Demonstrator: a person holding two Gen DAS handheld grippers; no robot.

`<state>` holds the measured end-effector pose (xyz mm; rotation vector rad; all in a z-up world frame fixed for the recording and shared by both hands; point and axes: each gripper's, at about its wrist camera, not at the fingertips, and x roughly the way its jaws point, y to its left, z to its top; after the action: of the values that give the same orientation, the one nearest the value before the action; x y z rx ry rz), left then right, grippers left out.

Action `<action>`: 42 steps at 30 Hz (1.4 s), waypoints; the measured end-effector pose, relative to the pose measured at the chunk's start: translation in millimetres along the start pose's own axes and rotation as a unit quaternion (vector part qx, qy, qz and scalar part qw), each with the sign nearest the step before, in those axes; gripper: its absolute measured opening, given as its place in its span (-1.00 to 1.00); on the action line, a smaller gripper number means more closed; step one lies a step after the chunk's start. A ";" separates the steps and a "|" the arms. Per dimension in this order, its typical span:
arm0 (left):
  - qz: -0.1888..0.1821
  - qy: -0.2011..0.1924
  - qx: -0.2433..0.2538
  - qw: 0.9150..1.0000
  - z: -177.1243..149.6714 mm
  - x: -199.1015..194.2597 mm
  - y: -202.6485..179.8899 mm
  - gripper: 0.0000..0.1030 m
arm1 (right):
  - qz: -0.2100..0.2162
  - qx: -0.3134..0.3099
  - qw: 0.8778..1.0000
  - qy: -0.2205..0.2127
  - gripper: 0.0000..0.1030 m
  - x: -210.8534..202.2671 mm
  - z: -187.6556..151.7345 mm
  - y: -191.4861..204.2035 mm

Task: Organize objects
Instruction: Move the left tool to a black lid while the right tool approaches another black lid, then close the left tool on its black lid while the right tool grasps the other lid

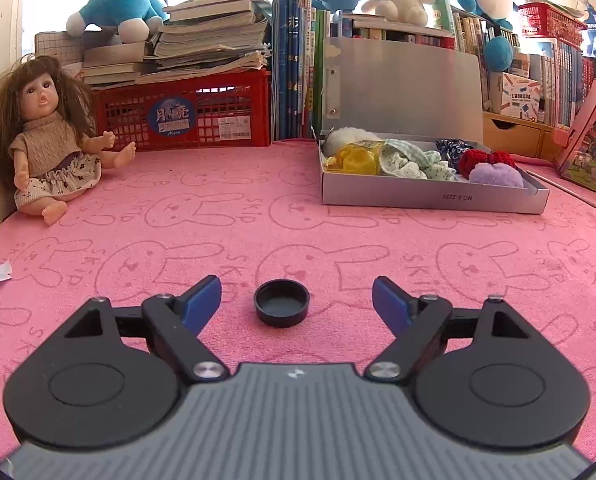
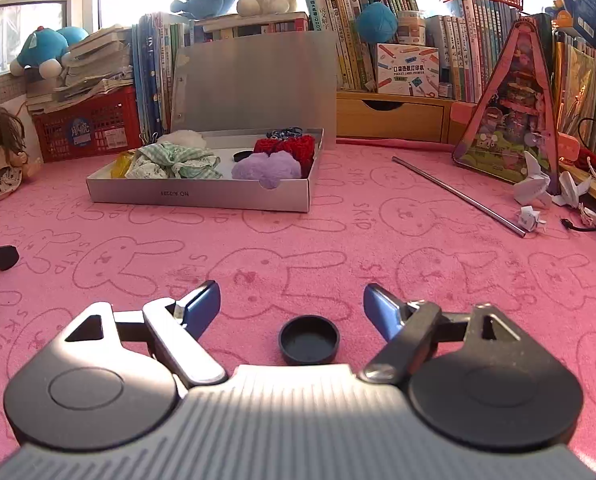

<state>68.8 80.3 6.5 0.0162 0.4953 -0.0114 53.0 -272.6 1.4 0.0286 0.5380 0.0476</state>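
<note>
A small round black cap (image 1: 281, 303) lies on the pink rabbit-print cloth between the open fingers of my left gripper (image 1: 296, 300). A similar black cap (image 2: 309, 340) lies between the open fingers of my right gripper (image 2: 292, 306); I cannot tell whether it is the same one. A silver box (image 1: 430, 196) with its lid raised holds several scrunchies and soft hair pieces: yellow, green-check, red, purple. It also shows in the right wrist view (image 2: 202, 196), ahead and to the left. Both grippers are empty.
A doll (image 1: 48, 148) sits at the far left by the wall. A red crate (image 1: 182, 114) with books and rows of books and plush toys line the back. A metal rod (image 2: 458, 196), paper figures (image 2: 538, 184) and a pink triangular tin (image 2: 514, 120) lie at the right.
</note>
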 end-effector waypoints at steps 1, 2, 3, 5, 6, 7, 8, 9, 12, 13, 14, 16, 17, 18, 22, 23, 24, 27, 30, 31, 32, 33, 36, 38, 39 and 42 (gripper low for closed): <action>0.000 0.004 -0.005 1.000 -0.1 2.4 1.9 0.67 | -0.004 -0.002 1.000 0.002 0.68 0.7 -1.5 0.6; 0.000 0.008 -0.009 1.000 -0.1 4.5 3.5 0.67 | -0.009 -0.005 1.000 0.002 0.68 1.1 -2.7 1.4; -0.001 0.012 -0.014 1.000 0.2 6.7 5.0 0.67 | -0.017 -0.008 1.000 0.000 0.68 1.4 -3.7 2.8; -0.004 0.019 -0.022 1.000 1.4 10.4 7.1 0.67 | -0.031 -0.014 0.999 0.000 0.68 2.2 -5.9 6.4; -0.005 0.022 -0.023 0.999 1.6 11.7 7.7 0.67 | -0.034 -0.016 0.999 0.001 0.68 3.0 -6.1 8.1; -0.006 0.026 -0.023 0.999 2.2 13.7 7.4 0.67 | -0.036 -0.019 0.999 0.002 0.68 3.6 -6.4 9.5; -0.006 0.031 -0.024 0.999 2.4 15.3 7.3 0.67 | -0.038 -0.021 0.999 0.003 0.68 4.1 -6.5 10.7; -0.006 0.034 -0.025 0.999 2.3 16.7 7.5 0.67 | -0.039 -0.024 0.999 0.007 0.68 5.2 -6.4 11.9; -0.004 0.038 -0.025 0.999 1.5 19.0 5.6 0.66 | -0.038 -0.032 0.999 0.019 0.68 8.1 -6.8 14.7; -0.002 0.038 -0.023 0.999 1.2 19.5 4.5 0.65 | -0.037 -0.035 0.998 0.024 0.67 9.3 -7.1 15.6; -0.001 0.038 -0.019 0.999 1.1 19.6 3.0 0.65 | -0.038 -0.038 0.998 0.026 0.65 10.2 -7.2 16.7; -0.003 0.038 -0.012 0.999 0.8 19.9 0.9 0.65 | -0.040 -0.042 0.998 0.026 0.65 9.8 -8.4 18.4; -0.002 0.037 -0.011 0.999 0.6 19.9 0.2 0.65 | -0.041 -0.044 0.998 0.027 0.65 9.9 -8.7 19.3; -0.001 0.037 -0.011 0.999 0.8 19.9 -0.2 0.65 | -0.040 -0.045 0.998 0.027 0.65 9.8 -9.0 19.8; 0.001 0.035 -0.012 0.999 0.5 19.3 0.1 0.58 | -0.035 -0.030 0.998 0.033 0.65 10.3 -8.5 15.6; 0.005 0.033 -0.013 0.999 0.0 18.8 0.4 0.55 | -0.033 -0.025 0.999 0.035 0.65 10.4 -8.4 14.4; 0.007 0.032 -0.014 0.999 -0.2 18.5 0.4 0.49 | -0.031 -0.018 0.999 0.036 0.65 10.4 -8.2 12.7; 0.009 0.029 -0.015 0.999 -0.3 17.7 0.8 0.41 | -0.029 -0.020 0.999 0.037 0.60 9.1 -8.6 12.7; 0.011 0.026 -0.014 1.000 -0.5 16.7 0.9 0.33 | -0.026 -0.019 0.999 0.040 0.54 5.4 -9.2 13.2; 0.011 0.025 -0.014 1.000 -0.4 16.7 0.8 0.30 | -0.026 -0.013 0.999 0.041 0.52 3.6 -9.7 12.6; 0.012 0.025 -0.013 1.000 -0.4 16.8 0.6 0.29 | -0.026 -0.010 0.999 0.041 0.50 1.9 -10.3 12.3; 0.012 0.024 -0.013 1.000 -0.4 16.7 0.5 0.23 | -0.027 -0.009 0.999 0.040 0.48 0.2 -11.0 12.5; 0.013 0.022 -0.012 1.000 -0.8 16.1 0.5 0.13 | -0.032 -0.007 0.999 0.036 0.39 -2.4 -12.8 12.2; 0.013 0.021 -0.012 1.000 -0.9 15.6 0.5 0.09 | -0.033 -0.002 0.999 0.035 0.29 -2.1 -12.2 11.0; 0.013 0.021 -0.012 1.000 -0.9 15.5 0.5 0.07 | -0.033 0.000 0.999 0.034 0.26 -1.8 -12.0 10.4; 0.015 0.020 -0.013 1.000 -1.0 15.1 0.8 0.02 | -0.038 0.005 0.999 0.031 0.08 -1.3 -11.6 9.7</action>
<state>81.6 81.0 -1.6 -0.0013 0.5354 0.0251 45.6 -262.7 -7.6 0.0155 0.6008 -0.0290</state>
